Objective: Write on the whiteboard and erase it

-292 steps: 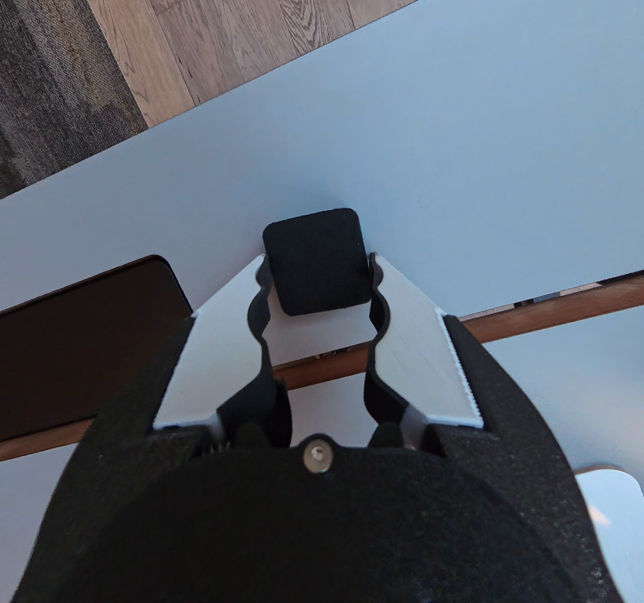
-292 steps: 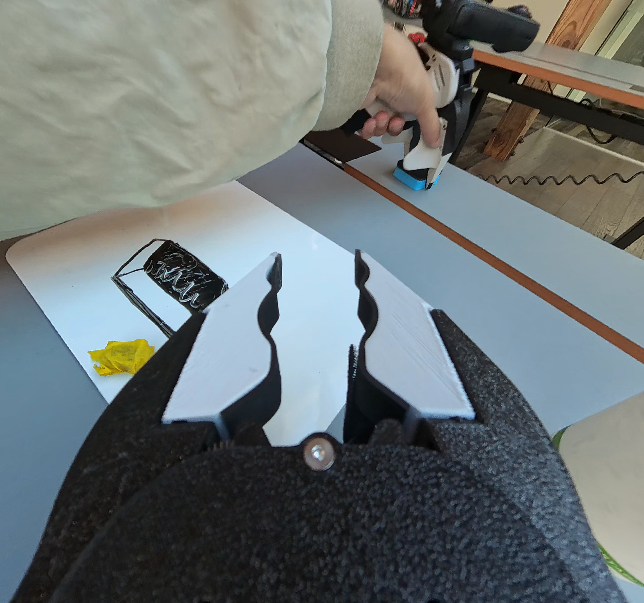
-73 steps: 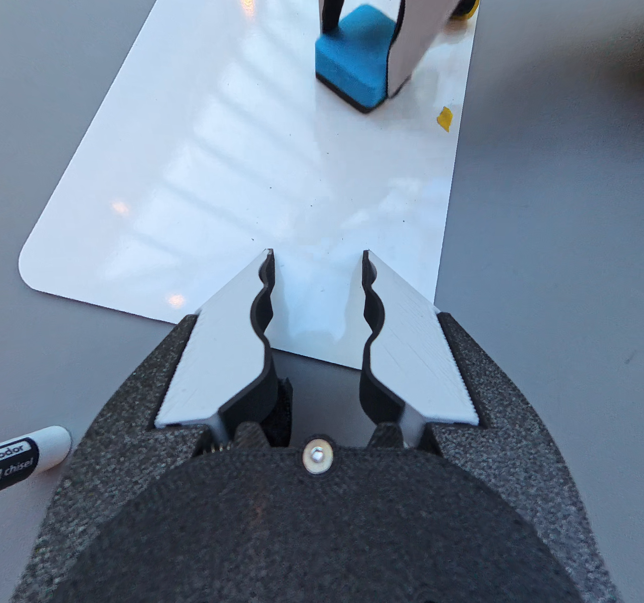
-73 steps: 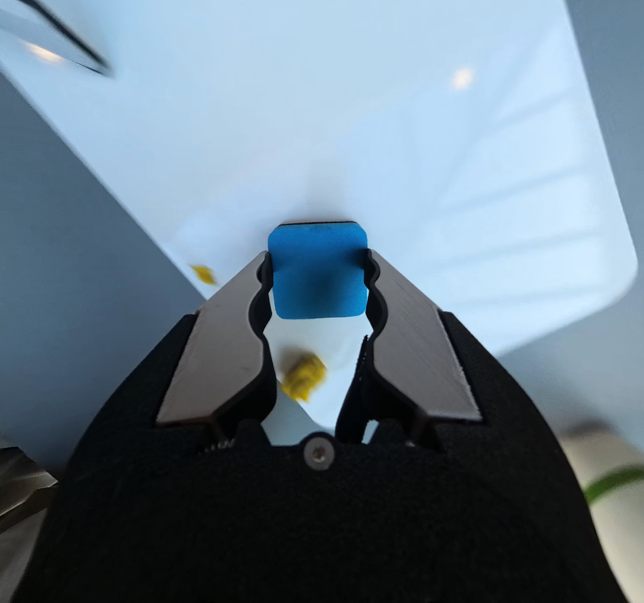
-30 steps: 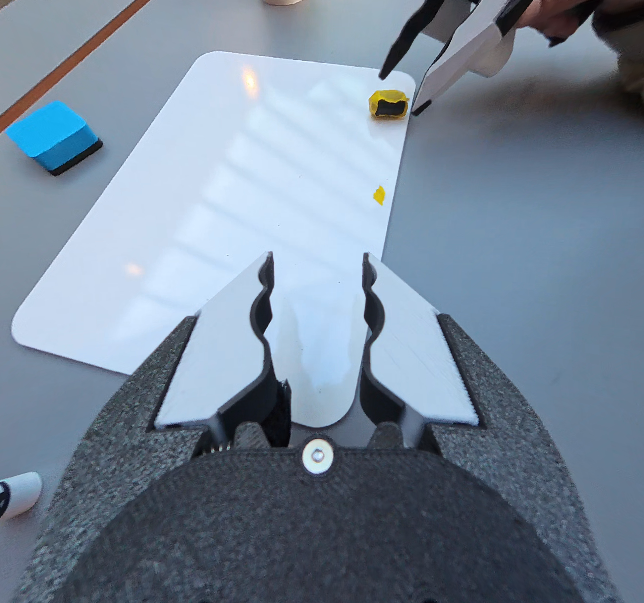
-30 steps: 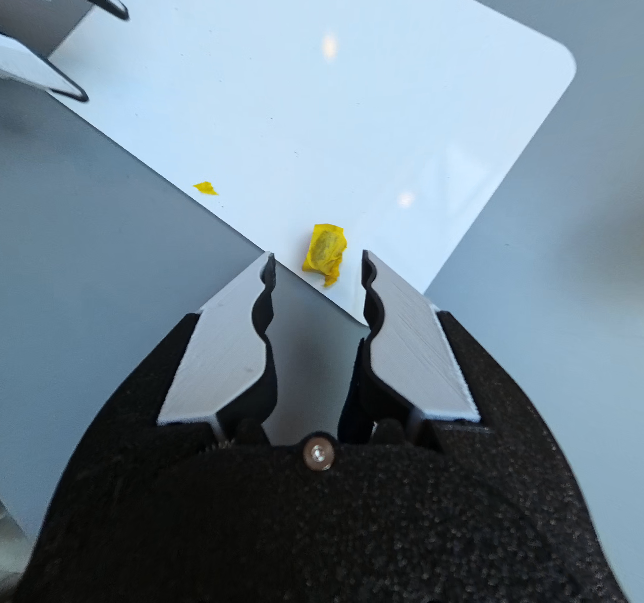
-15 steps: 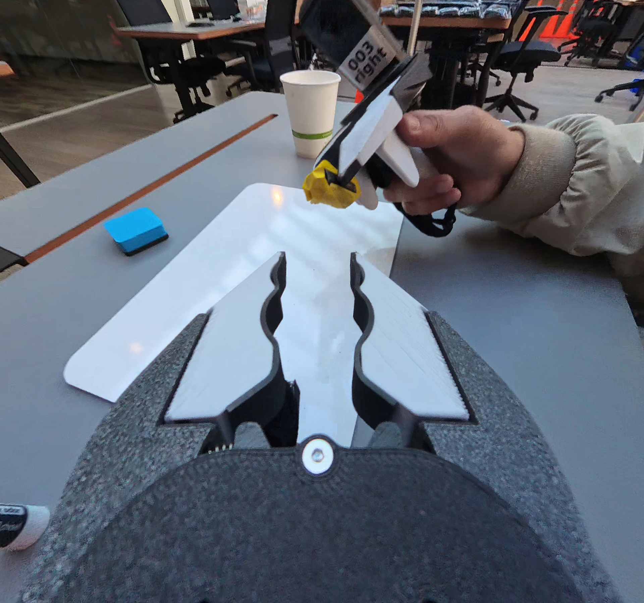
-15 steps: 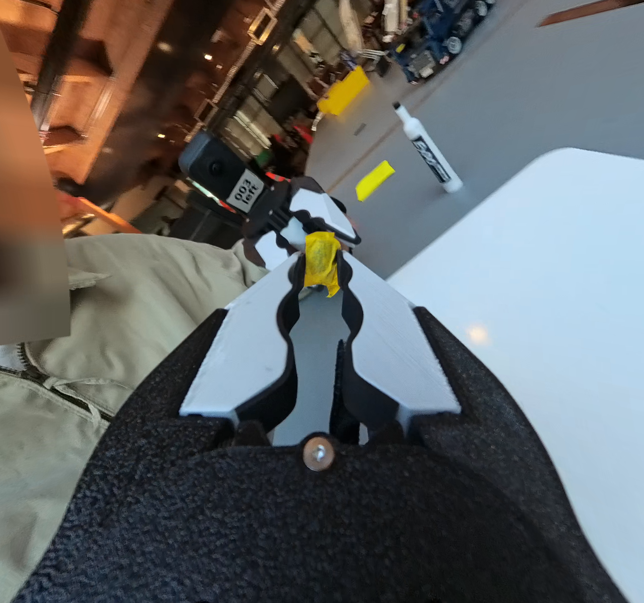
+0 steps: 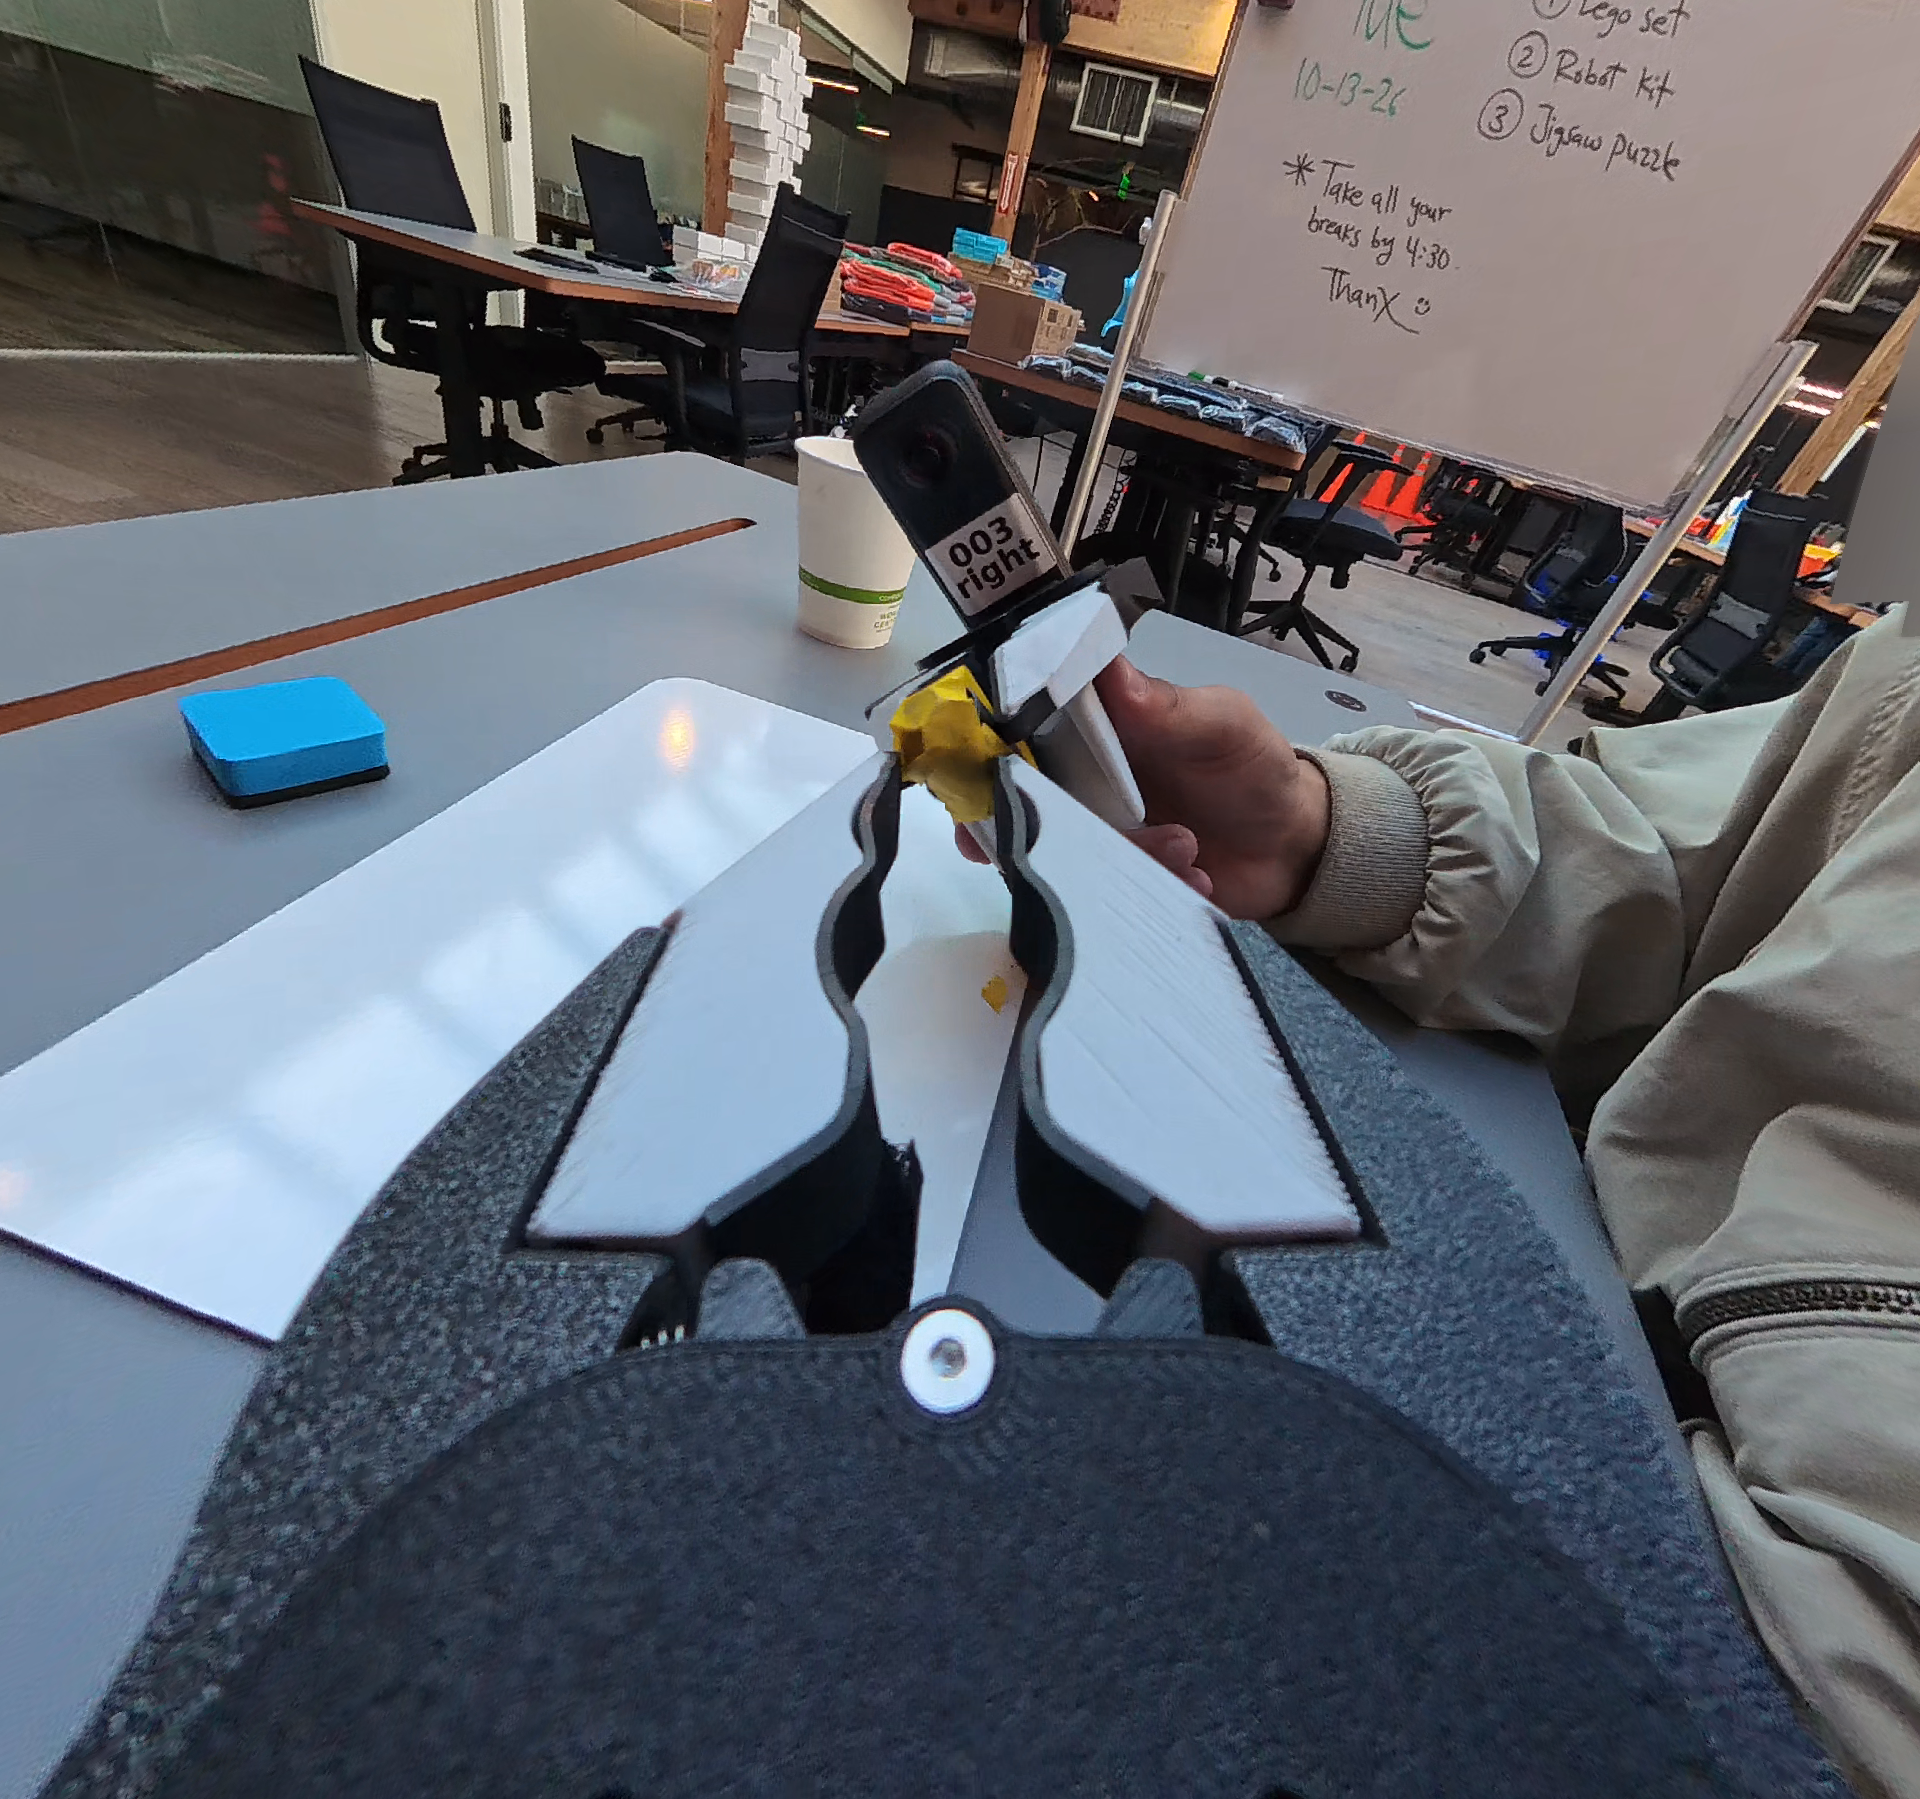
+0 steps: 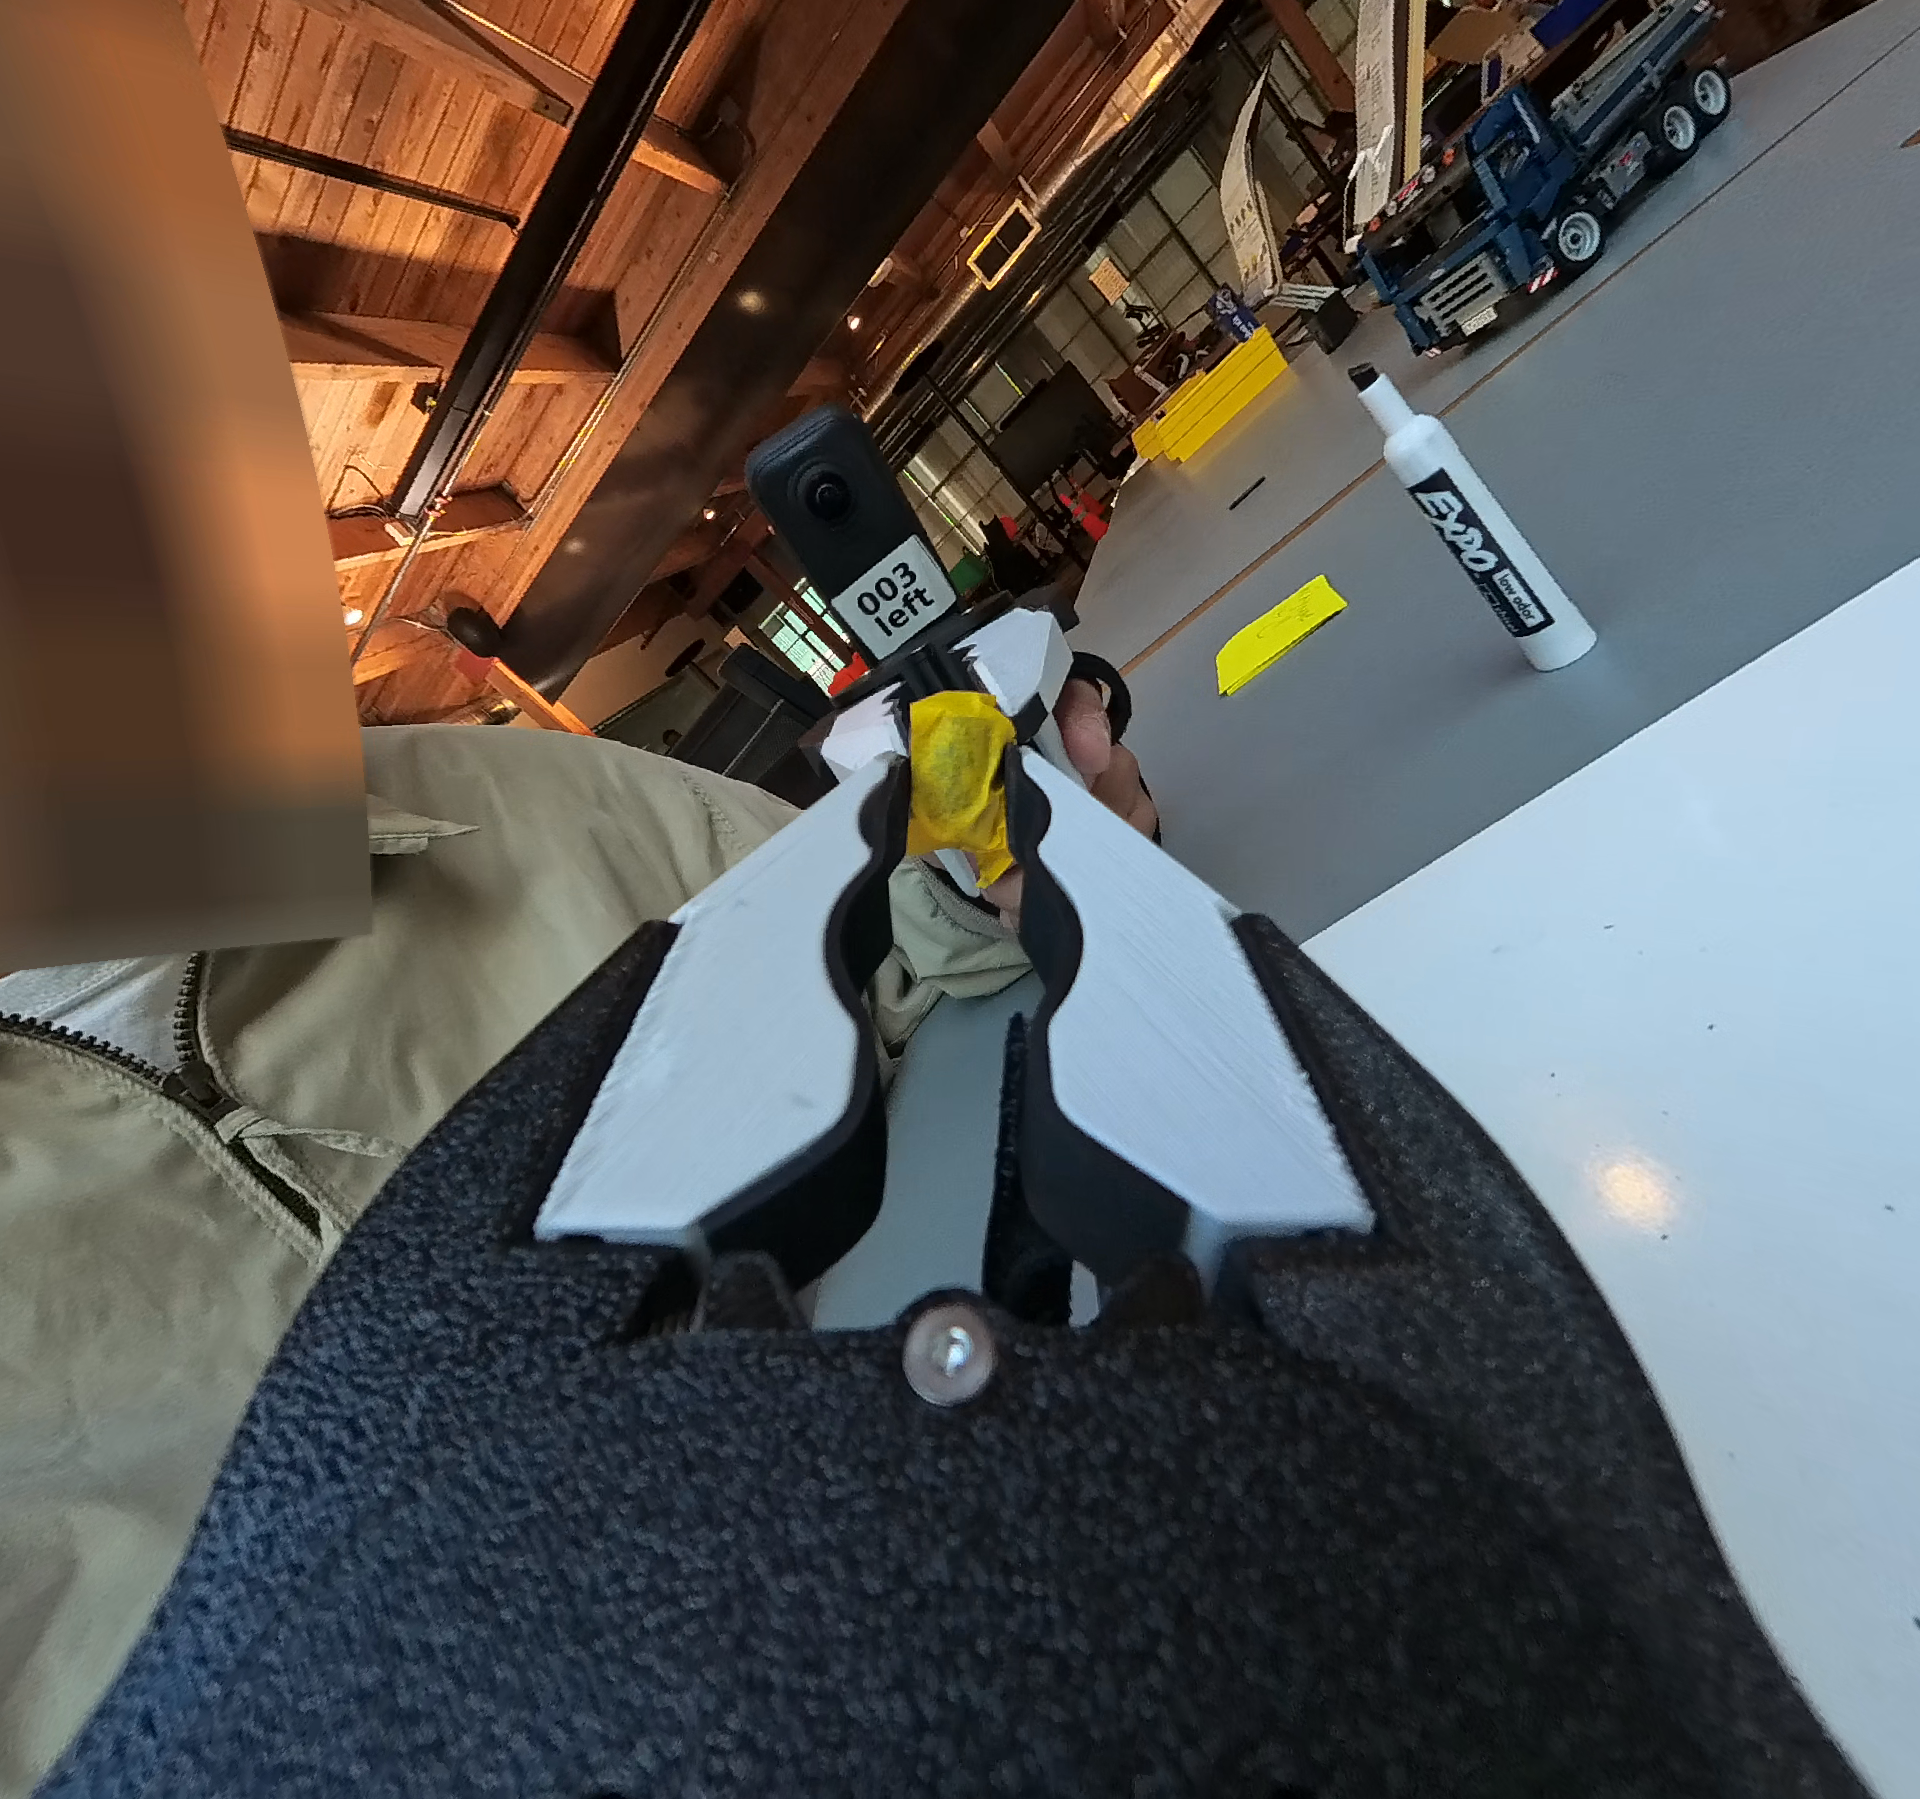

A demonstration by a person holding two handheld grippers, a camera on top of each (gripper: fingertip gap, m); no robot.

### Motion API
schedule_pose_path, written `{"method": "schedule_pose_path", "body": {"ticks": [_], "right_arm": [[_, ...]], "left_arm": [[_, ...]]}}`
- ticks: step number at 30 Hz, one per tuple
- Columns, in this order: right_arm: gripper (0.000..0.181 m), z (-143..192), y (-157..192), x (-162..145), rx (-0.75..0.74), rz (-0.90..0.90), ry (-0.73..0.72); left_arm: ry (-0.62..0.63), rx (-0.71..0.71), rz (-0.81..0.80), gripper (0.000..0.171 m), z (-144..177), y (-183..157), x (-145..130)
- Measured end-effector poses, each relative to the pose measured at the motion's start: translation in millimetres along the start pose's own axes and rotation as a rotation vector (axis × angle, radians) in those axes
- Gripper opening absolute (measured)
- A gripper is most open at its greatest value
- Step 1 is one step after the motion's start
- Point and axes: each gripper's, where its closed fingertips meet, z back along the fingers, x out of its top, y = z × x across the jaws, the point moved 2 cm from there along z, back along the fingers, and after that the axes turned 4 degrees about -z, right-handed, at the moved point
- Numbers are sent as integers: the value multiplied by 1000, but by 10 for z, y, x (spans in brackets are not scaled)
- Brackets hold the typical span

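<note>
**Gripping one yellow wad from both sides**

Hanging above the white board, the crumpled yellow tape wad is pinched at the tips of the right gripper. The left gripper meets it tip to tip, jaws narrowed around it; whether they clamp it is unclear. A blue eraser, paper cup and marker rest on the grey table.

The yellow wad is partly hidden between both sets of jaws. The white board runs off the left edge; the left gripper covers its near corner.
</note>
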Motion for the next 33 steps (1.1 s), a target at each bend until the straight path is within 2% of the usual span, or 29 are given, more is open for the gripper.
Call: {"method": "schedule_pose_path", "body": {"ticks": [5, 7, 8, 10, 13, 15, 17, 19, 21, 23, 27, 29, 30, 31, 33], "right_arm": [[17, 30, -64, -38, -45, 21, 14], [17, 58, -107, -52, -115, 84, 36], [17, 92, -129, -42, -158, 115, 45], [17, 176, -191, -32, -251, 181, 74], [17, 168, -135, -14, -203, 143, 49], [17, 166, -144, -9, -197, 115, 44], [17, 181, -214, -56, -339, 291, 114], [17, 198, -238, -63, -509, 559, 179], [17, 210, -230, -65, -646, 788, 245], [18, 175, -153, -113, -708, 1005, 304], [17, 102, -45, -173, -849, 1451, 369], [18, 59, -82, -282, -866, 1545, 454], [18, 44, -77, -304, -872, 1570, 461], [18, 36, -62, -310, -876, 1587, 456], [18, 50, -84, -323, -880, 1591, 472]], "left_arm": [[54, 7, 45, 15, -19, 25, -68], [88, 30, 27, 9, -12, 64, -122], [96, 49, 19, 0, 3, 102, -136], [94, 17, 21, 0, 29, 101, -114], [105, 6, -39, 0, -18, 1, -133], [124, 55, -103, 0, -39, 12, -166], [116, 73, -83, 0, -24, 54, -157], [95, 82, -13, 18, -2, 125, -134], [109, 41, 33, 25, -5, 130, -170], [128, 5, 84, 32, -29, 122, -232], [127, -97, 208, 33, -66, 33, -271], [118, -127, 213, 33, -68, -14, -254], [126, -132, 204, 31, -71, -30, -260], [142, -129, 188, 20, -75, -35, -281], [168, -121, 170, 19, -82, -37, -306]]}}
